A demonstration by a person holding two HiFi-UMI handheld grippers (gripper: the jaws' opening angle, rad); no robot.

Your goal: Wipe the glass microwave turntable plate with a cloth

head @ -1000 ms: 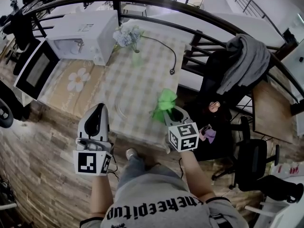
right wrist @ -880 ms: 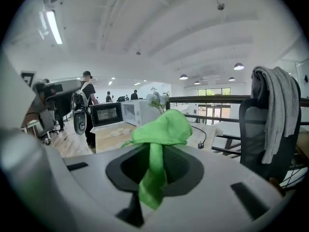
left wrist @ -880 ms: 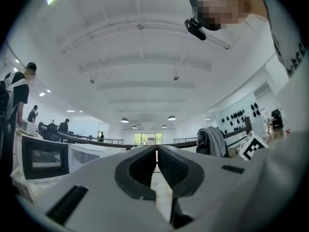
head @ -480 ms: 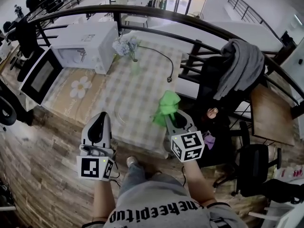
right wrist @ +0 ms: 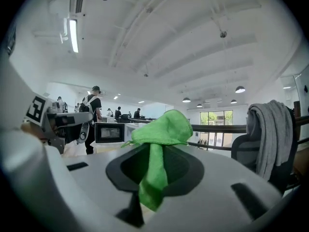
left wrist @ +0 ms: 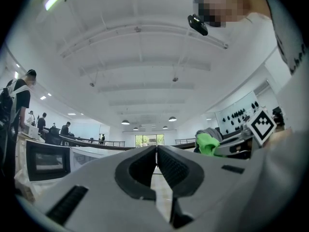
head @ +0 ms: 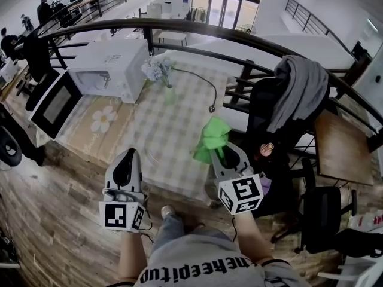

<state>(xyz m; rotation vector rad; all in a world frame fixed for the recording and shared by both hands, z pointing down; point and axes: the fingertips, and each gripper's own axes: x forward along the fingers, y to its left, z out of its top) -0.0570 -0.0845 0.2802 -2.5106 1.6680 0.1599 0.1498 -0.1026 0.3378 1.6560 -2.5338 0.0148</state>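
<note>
I am clamping the green cloth (head: pixel 213 135) in my right hand-held gripper (head: pixel 220 150) just right of the glass plate (head: pixel 153 154) lying on the checked tabletop (head: pixel 176 112), while my left hand-held gripper (head: pixel 128 153), jaws together and empty, is hovering at its left.

Jaws of left tool (left wrist: pixel 155 153) pressed together, empty, green cloth (left wrist: pixel 207 143) at right, microwave door (left wrist: pixel 46 161) at left

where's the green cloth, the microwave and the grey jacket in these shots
cloth (right wrist: pixel 161 128): right gripper view, its bunched top.
microwave (head: pixel 111 61): head view, its white top.
jacket (head: pixel 299 88): head view, the middle of the draped grey fabric.
</note>
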